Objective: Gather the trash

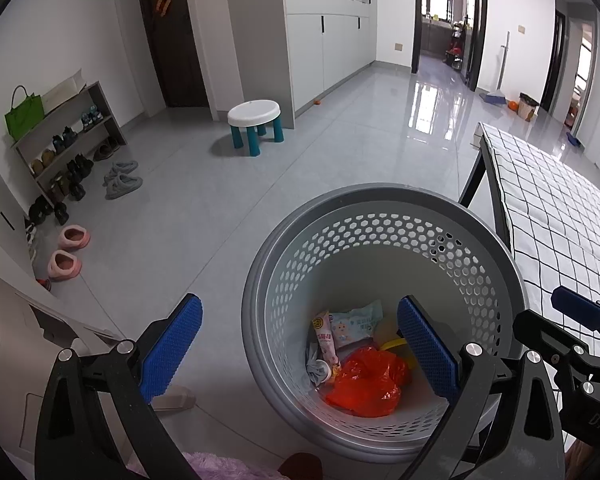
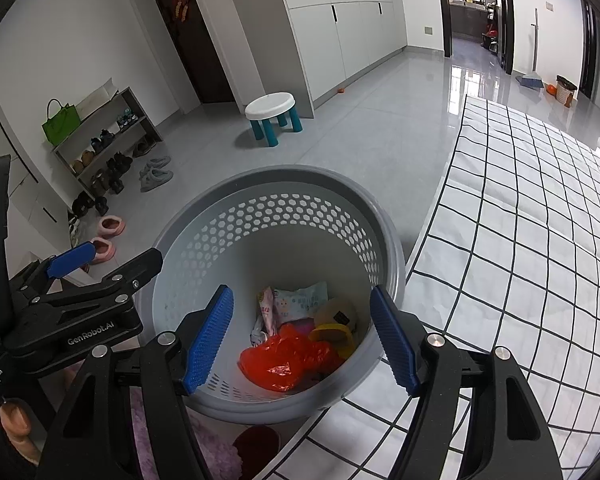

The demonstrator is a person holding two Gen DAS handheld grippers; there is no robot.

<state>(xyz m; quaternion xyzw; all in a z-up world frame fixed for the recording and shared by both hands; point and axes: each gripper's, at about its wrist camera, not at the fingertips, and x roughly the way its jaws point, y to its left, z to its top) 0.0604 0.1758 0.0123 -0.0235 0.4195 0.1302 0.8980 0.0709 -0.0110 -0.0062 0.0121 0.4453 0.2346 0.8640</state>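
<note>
The right tool [image 2: 302, 334] is held spread and empty, like the left tool [image 1: 300, 350], above the grey perforated basket [image 2: 278, 178]. Just below and ahead lies the collected trash: a red plastic bag [image 2: 288, 356], then a wipes packet [image 2: 302, 300], beside the checked tabletop [image 2: 540, 208].

One grey perforated basket [image 2: 204, 236] beneath both tools holds one red plastic bag [image 2: 288, 356], one wipes packet [image 2: 304, 300], one pink sachet [image 2: 267, 308] and one yellow ring [image 2: 332, 334].
</note>
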